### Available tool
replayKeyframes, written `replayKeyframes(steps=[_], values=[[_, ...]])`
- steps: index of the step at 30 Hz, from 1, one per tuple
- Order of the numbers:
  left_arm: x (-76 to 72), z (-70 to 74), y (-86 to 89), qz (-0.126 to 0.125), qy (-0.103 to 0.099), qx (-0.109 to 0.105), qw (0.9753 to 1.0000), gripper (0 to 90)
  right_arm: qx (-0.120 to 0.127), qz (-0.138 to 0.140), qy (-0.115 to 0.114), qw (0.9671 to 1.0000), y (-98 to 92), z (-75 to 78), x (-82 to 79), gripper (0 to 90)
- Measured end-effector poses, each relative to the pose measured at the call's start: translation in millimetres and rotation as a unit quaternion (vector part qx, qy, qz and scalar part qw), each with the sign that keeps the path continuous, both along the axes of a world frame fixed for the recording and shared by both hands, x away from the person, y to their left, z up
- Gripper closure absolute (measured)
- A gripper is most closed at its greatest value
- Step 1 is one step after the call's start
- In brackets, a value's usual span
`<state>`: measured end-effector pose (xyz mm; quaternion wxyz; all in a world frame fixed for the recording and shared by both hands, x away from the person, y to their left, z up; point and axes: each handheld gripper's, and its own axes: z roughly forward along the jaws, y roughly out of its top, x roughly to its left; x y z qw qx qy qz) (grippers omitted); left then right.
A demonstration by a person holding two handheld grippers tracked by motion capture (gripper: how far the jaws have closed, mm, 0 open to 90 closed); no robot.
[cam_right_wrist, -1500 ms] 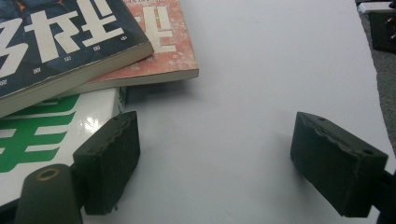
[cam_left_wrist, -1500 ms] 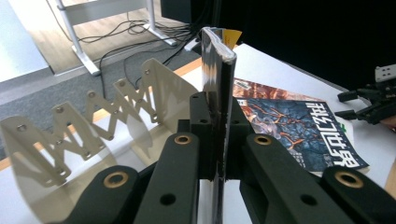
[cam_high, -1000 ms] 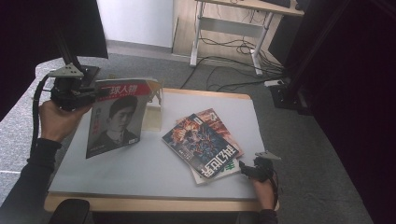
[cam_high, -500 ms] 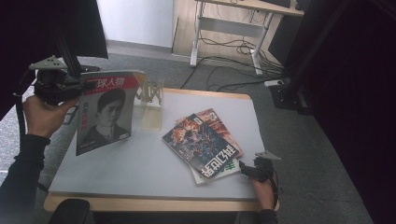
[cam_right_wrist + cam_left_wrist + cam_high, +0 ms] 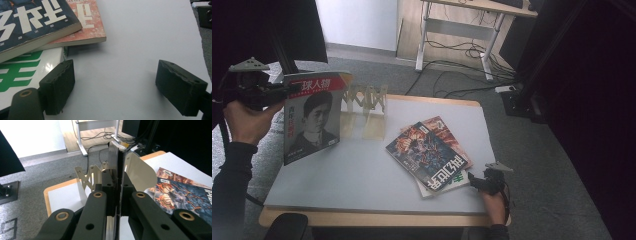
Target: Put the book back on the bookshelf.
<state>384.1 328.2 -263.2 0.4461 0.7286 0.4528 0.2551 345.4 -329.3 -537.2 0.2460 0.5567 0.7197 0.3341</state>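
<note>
A magazine with a portrait cover (image 5: 312,117) hangs upright over the table's left edge, and my left gripper (image 5: 287,90) is shut on its top corner. In the left gripper view the jaws of the gripper (image 5: 117,185) clamp the magazine's thin edge (image 5: 117,155). A stack of magazines (image 5: 429,155) lies flat at centre right, topped by a dark illustrated cover (image 5: 180,192). My right gripper (image 5: 474,180) rests open on the table at the front right, just beside the stack. In the right gripper view the gripper (image 5: 115,87) holds nothing, and its left fingertip touches the lowest, green-lettered magazine (image 5: 30,67).
A metal folding rack (image 5: 364,100) with pale divider plates (image 5: 140,170) stands at the back of the grey-white table (image 5: 362,175). Past the table lie grey carpet, cables and desk legs (image 5: 422,35). A dark monitor stand is at the left.
My left gripper has carried the portrait magazine leftward and a little higher, away from the rack. The right gripper and the stack have stayed still.
</note>
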Motion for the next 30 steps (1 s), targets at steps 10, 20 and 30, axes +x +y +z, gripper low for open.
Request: replayKeyframes(steps=[10, 20, 30], values=[[20.5, -5.1, -5.1, 0.015, 0.003, 0.001, 0.9999, 86.7, 0.001, -0.001, 0.001, 1.0, 0.1, 0.0, -0.1, 15.4], [40.3, -10.4, -10.0, 0.035, -0.006, -0.003, 0.9994, 86.7, 0.002, -0.001, 0.001, 1.0, 0.0, 0.0, 0.0, 15.3], [52.8, -13.7, -13.2, 0.05, -0.016, -0.009, 0.9986, 86.7, 0.002, -0.002, -0.001, 1.0, 0.1, -0.2, 0.0, 15.3]])
